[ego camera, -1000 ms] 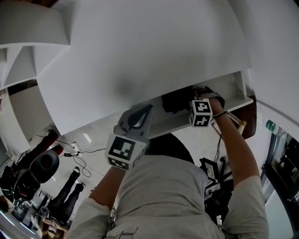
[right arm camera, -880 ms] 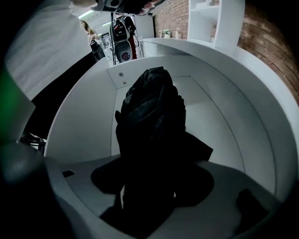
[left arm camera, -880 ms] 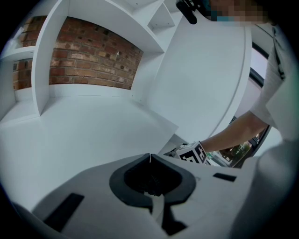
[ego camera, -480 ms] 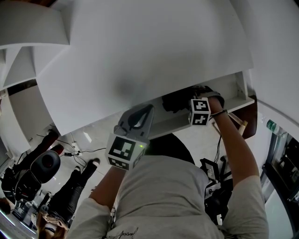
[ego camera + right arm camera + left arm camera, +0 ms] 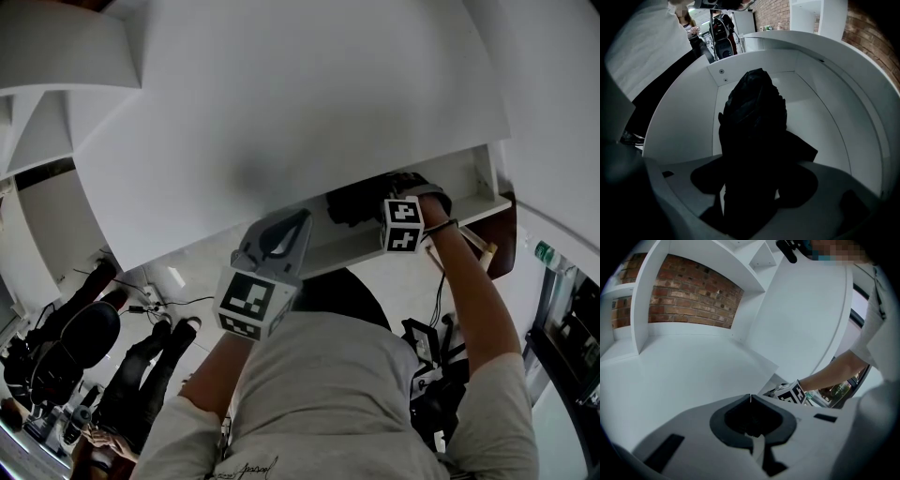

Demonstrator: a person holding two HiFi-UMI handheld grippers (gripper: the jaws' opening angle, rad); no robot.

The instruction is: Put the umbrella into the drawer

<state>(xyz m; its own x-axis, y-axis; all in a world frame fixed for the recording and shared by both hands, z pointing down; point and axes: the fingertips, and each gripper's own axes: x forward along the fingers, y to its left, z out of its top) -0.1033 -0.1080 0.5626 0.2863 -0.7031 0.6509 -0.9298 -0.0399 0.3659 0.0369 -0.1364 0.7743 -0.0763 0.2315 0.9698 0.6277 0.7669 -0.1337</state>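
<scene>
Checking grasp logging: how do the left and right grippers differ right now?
The left gripper is shut on nothing; the right gripper is shut on the black umbrella. The left gripper is at the white countertop, outside the drawer; the right gripper reaches inside it. Shared: both are shut.
</scene>
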